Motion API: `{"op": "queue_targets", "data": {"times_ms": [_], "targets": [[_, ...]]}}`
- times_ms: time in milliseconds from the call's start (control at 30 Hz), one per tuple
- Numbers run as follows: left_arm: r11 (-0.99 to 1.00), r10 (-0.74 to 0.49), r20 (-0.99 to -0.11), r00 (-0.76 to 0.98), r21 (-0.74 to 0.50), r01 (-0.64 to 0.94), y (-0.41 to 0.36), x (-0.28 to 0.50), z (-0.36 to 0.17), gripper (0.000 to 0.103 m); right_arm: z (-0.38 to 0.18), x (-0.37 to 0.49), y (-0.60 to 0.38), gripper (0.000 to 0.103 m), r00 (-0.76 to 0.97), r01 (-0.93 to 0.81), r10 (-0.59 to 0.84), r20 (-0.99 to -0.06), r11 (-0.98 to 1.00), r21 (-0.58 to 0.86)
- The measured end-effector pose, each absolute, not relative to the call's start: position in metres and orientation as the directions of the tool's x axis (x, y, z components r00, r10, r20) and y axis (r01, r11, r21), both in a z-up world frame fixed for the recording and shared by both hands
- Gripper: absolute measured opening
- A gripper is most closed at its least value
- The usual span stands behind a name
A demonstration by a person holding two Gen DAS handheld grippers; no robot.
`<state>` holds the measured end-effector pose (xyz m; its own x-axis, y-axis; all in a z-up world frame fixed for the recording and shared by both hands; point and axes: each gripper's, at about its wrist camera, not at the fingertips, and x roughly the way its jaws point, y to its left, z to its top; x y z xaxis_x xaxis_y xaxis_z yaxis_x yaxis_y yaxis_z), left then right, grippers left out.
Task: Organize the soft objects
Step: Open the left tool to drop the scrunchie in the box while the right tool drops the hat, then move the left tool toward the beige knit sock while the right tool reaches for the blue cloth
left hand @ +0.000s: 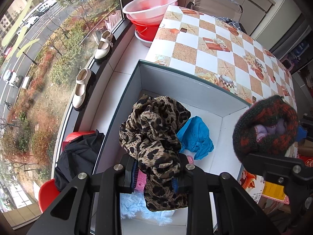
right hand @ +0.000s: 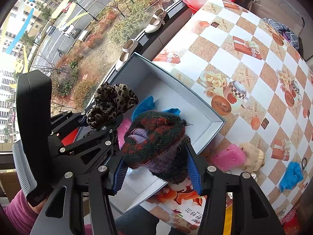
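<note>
My left gripper (left hand: 156, 178) is shut on a leopard-print scarf (left hand: 154, 137), held bunched above an open white box (left hand: 195, 90) with grey-green walls. Inside the box lie a blue cloth (left hand: 197, 135), a pink piece (left hand: 140, 182) and a pale blue fluffy item (left hand: 133, 205). My right gripper (right hand: 156, 168) is shut on a red, dark green and purple knitted hat (right hand: 154, 137), over the box's near corner (right hand: 215, 121). In the right wrist view the left gripper (right hand: 101, 121) holds the scarf (right hand: 113, 101) just left of the hat. The hat (left hand: 266, 125) shows at the right in the left wrist view.
The box sits at the edge of a table with a checkered cloth (right hand: 254, 68). On the cloth lie a pink sponge (right hand: 228, 156), a beige plush (right hand: 252, 156) and a blue cloth (right hand: 291, 174). Shoes (left hand: 82, 88) stand on the windowsill; basins (left hand: 148, 11) and a dark garment (left hand: 78, 156) are nearby.
</note>
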<state>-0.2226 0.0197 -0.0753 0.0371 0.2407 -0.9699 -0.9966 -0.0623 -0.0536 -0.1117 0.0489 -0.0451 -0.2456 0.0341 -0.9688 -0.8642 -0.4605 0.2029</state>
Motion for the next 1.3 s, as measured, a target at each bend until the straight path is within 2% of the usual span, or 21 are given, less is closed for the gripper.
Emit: {"op": "queue_targets", "data": {"times_ms": [300, 367, 433, 467, 500, 533, 567, 600, 667, 800, 1033, 1200, 1300], "targets": [[-0.058, 0.235, -0.972, 0.032, -0.047, -0.997, 0.019, -0.219, -0.08, 0.03, -0.049, -0.114, 0.051, 0.055, -0.245, -0.865, 0.034, -0.969, -0.46, 0.202], [-0.054, 0.242, -0.97, 0.027, -0.042, -0.998, 0.018, -0.218, -0.08, 0.038, -0.05, -0.114, 0.052, 0.055, -0.244, -0.865, 0.035, -0.969, -0.459, 0.202], [-0.044, 0.251, -0.968, 0.027, -0.039, -0.998, 0.017, -0.217, -0.078, 0.061, -0.051, -0.114, 0.053, 0.057, -0.251, -0.864, 0.034, -0.967, -0.458, 0.208], [-0.041, 0.258, -0.966, 0.022, -0.034, -0.999, 0.016, -0.216, -0.077, 0.067, -0.052, -0.114, 0.054, 0.062, -0.257, -0.863, 0.032, -0.966, -0.457, 0.214], [-0.037, 0.265, -0.964, 0.018, -0.029, -0.999, 0.015, -0.215, -0.076, 0.078, -0.052, -0.114, 0.054, 0.064, -0.261, -0.863, 0.03, -0.965, -0.455, 0.22], [-0.031, 0.268, -0.963, 0.017, -0.026, -0.999, 0.015, -0.214, -0.074, 0.082, -0.052, -0.113, 0.055, 0.065, -0.265, -0.865, 0.031, -0.964, -0.45, 0.223], [-0.027, 0.27, -0.963, 0.017, -0.025, -0.999, 0.014, -0.214, -0.074, 0.082, -0.052, -0.112, 0.055, 0.071, -0.272, -0.866, 0.031, -0.962, -0.443, 0.23], [-0.027, 0.271, -0.962, 0.016, -0.025, -0.999, 0.015, -0.213, -0.072, 0.082, -0.051, -0.11, 0.057, 0.086, -0.28, -0.868, 0.032, -0.96, -0.436, 0.238], [-0.031, 0.265, -0.964, 0.016, -0.025, -0.999, 0.015, -0.212, -0.073, 0.085, -0.047, -0.105, 0.058, 0.1, -0.279, -0.878, 0.045, -0.959, -0.418, 0.235], [-0.037, 0.255, -0.967, -0.002, -0.007, -0.999, 0.015, -0.21, -0.071, 0.102, -0.039, -0.093, 0.059, 0.101, -0.28, -0.892, 0.061, -0.958, -0.385, 0.236], [-0.01, 0.262, -0.965, 0.027, -0.031, -0.999, 0.019, -0.196, -0.057, 0.102, -0.023, -0.057, 0.057, 0.102, -0.316, -0.915, 0.083, -0.945, -0.289, 0.28], [0.085, 0.235, -0.958, 0.165, -0.149, -0.985, 0.025, -0.17, -0.04, 0.102, 0.001, -0.025, 0.047, 0.102, -0.368, -0.913, 0.115, -0.923, -0.23, 0.336], [0.177, 0.224, -0.952, 0.208, -0.171, -0.969, 0.026, -0.14, -0.025, 0.102, 0.019, 0.006, 0.038, 0.102, -0.402, -0.91, 0.151, -0.903, -0.174, 0.376]]}}
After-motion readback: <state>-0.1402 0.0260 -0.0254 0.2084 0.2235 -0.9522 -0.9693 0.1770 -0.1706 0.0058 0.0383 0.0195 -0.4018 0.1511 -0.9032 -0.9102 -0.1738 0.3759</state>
